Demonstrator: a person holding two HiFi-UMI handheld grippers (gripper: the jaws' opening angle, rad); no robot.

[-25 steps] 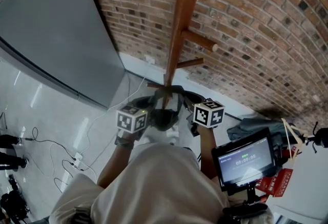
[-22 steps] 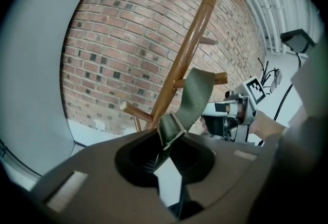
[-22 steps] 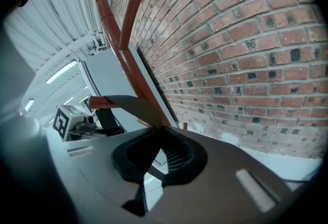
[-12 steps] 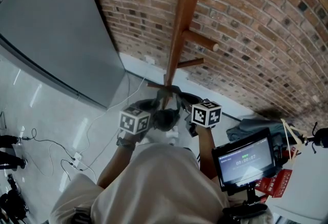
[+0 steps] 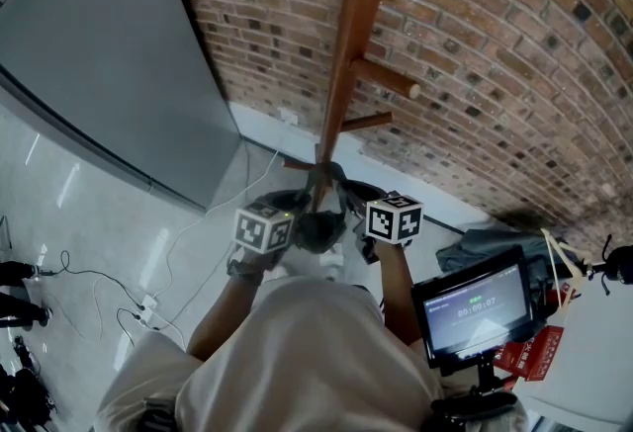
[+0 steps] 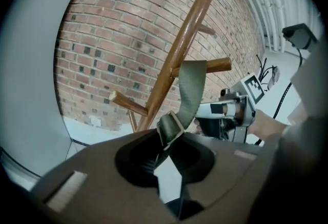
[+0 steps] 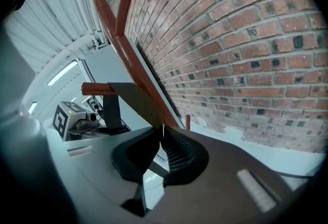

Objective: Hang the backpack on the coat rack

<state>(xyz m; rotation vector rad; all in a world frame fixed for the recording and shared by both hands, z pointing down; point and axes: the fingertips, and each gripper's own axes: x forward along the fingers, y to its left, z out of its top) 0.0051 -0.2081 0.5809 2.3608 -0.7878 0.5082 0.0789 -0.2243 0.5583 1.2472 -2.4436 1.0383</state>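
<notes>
Between the grippers: backpack (image 5: 316,222), at the coat rack's (image 5: 346,54) post.
Left gripper (image 6: 165,138): jaws clamped on the strap (image 6: 190,87), which rises toward 1 o'clock over a peg (image 6: 218,65).
Right gripper (image 7: 162,133): jaws opening, strap between their tips, leading toward 11 o'clock.

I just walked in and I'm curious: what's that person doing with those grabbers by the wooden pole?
A person is hanging a backpack on the wooden coat rack. Its strap is looped over a peg. The left gripper pinches the strap; the right gripper is opening its jaws, with the strap between them.
</notes>
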